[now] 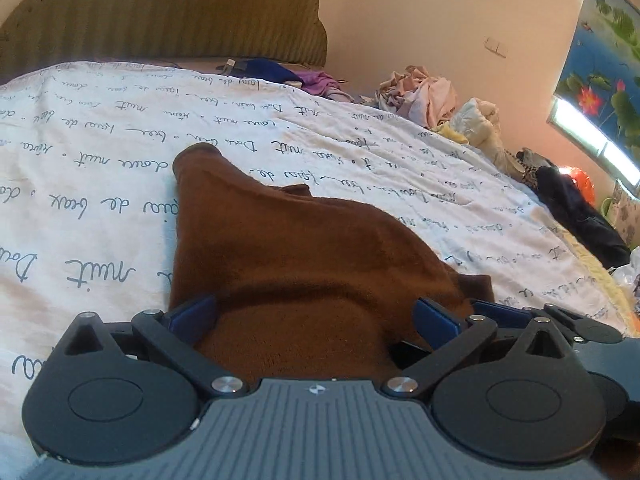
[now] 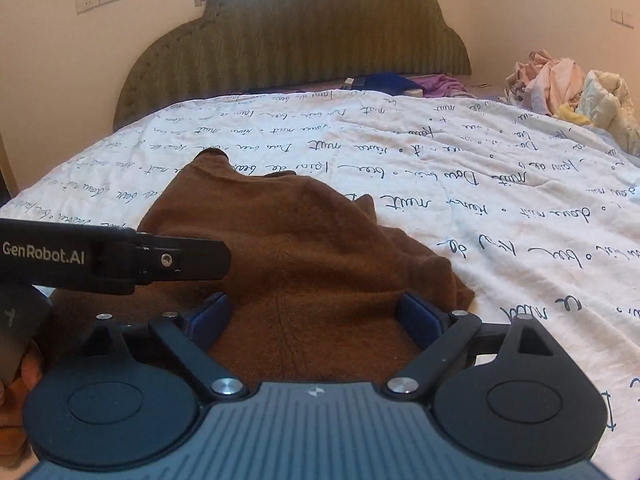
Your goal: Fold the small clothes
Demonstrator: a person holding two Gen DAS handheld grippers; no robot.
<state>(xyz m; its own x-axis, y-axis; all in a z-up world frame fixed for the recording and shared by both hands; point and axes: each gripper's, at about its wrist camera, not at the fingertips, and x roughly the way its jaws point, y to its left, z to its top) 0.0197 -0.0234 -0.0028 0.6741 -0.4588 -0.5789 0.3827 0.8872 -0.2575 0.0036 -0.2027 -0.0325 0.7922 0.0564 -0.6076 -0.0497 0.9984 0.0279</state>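
A brown knitted garment [image 1: 280, 248] lies bunched on the white bedspread with script writing [image 1: 100, 152]; one sleeve end points toward the headboard. My left gripper [image 1: 316, 316] is open, its blue pads [image 1: 192, 316] spread wide over the garment's near edge. My right gripper [image 2: 316, 316] is also open, blue pads [image 2: 420, 318] straddling the same brown garment [image 2: 304, 248] close beside the left one. The left gripper's black body [image 2: 120, 260] shows at the left of the right wrist view. Neither pair of pads pinches cloth.
A padded olive headboard [image 2: 300, 36] stands at the far end. A pile of pale clothes [image 1: 432, 100] lies at the far right of the bed, also in the right wrist view [image 2: 560, 84]. Blue and purple items [image 2: 400, 82] lie by the headboard. Dark clothing [image 1: 572, 204] lies at the right edge.
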